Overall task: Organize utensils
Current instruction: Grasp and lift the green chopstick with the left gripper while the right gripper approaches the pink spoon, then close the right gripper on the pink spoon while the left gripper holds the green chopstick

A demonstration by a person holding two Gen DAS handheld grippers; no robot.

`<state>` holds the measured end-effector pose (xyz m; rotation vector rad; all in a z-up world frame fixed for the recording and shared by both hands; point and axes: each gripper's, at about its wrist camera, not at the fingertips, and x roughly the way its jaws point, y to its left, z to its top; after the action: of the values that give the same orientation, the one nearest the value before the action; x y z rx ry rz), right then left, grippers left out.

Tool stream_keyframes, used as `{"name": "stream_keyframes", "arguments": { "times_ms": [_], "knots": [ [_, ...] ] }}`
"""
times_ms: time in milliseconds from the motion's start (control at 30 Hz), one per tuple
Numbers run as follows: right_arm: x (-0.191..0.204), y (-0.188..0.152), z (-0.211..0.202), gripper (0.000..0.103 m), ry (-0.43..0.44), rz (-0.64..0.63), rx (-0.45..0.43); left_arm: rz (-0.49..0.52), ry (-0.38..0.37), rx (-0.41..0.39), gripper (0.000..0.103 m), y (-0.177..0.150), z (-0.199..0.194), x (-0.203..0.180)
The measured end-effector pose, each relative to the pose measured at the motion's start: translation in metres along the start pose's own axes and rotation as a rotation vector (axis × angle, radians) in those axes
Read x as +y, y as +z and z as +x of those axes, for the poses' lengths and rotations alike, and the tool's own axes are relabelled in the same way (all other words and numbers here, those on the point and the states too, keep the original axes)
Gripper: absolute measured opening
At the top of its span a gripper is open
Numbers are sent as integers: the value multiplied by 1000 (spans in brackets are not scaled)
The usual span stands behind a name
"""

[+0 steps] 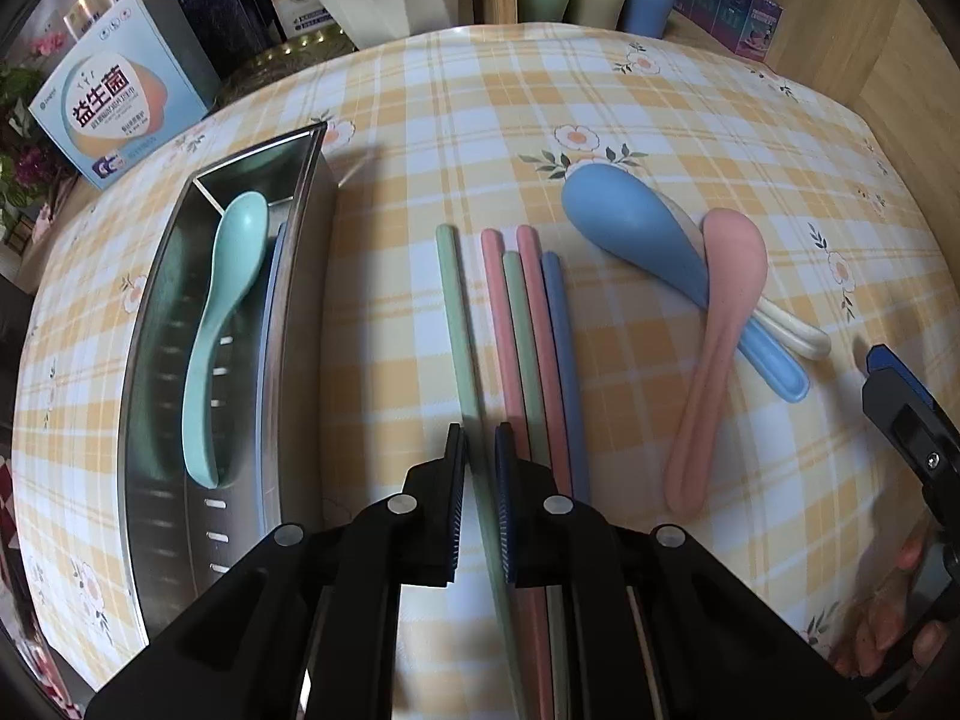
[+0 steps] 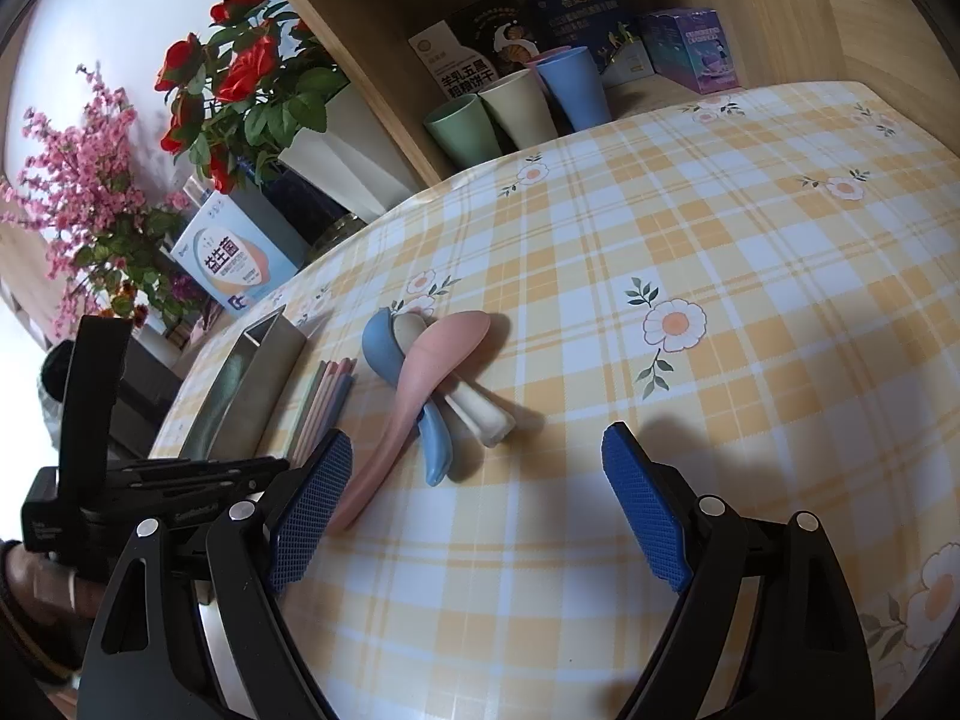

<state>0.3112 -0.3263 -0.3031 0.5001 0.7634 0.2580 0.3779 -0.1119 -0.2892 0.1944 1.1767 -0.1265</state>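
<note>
My left gripper (image 1: 480, 444) points steeply down and is shut on a pale green chopstick (image 1: 459, 324) that lies on the checked tablecloth (image 1: 420, 138). Just right of it lie two pink chopsticks (image 1: 501, 312), another green one and a blue chopstick (image 1: 561, 324). At the left, a steel tray (image 1: 300, 252) holds a mint green spoon (image 1: 231, 276) and a blue chopstick against its right wall. A blue spoon (image 1: 618, 216), a pink spoon (image 1: 720, 300) and a cream spoon (image 1: 798, 333) lie crossed at the right. My right gripper (image 2: 477, 435) hovers open near those spoons, with nothing between its fingers.
Green, cream and blue cups (image 2: 516, 102) stand at the back under a wooden shelf (image 2: 372, 30). Boxes (image 2: 690, 48) sit behind them, and a blue-white box (image 1: 114, 114) with flowers (image 2: 240, 78) is beyond the tray. A hand (image 1: 894, 612) holds the right gripper.
</note>
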Motion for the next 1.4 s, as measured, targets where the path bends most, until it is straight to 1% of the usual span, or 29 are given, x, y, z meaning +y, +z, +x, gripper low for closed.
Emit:
{"name": "stream_keyframes", "arguments": {
  "times_ms": [100,267,300,467,567,733,833,933,1067,1167,1200,1267,1333,1400],
  "knots": [
    [-3,1,1,82,1,16,3,7,-5,-30,7,-4,-1,0],
    [-9,1,2,82,14,38,12,-65,-59,-27,6,-8,-6,7],
    [-8,1,3,80,16,33,17,-62,-75,-40,6,-10,-12,6],
    [-1,1,5,76,16,-1,25,-54,-121,-100,6,-13,-38,6],
    [2,0,5,71,2,-15,29,-51,-142,-143,6,-13,-54,7],
    [8,0,6,54,-43,-42,51,-72,-184,-185,6,-16,-72,18],
    [17,0,10,48,-80,-77,78,-85,-199,-202,6,-18,-79,27],
    [29,1,13,46,-92,-111,104,-102,-216,-216,6,-18,-84,36],
    [43,4,23,42,-74,-96,142,-106,-232,-238,6,-21,-89,48],
    [55,4,35,41,-85,-112,163,-114,-247,-258,6,-25,-93,56],
    [57,4,40,38,-87,-108,172,-117,-253,-262,6,-26,-94,59],
    [59,5,49,37,-102,-77,197,-125,-259,-269,6,-26,-96,64],
    [65,5,50,36,-139,-73,193,-136,-270,-274,6,-27,-97,71],
    [69,8,45,36,-151,-76,176,-142,-278,-278,6,-27,-98,75]
  ]
}}
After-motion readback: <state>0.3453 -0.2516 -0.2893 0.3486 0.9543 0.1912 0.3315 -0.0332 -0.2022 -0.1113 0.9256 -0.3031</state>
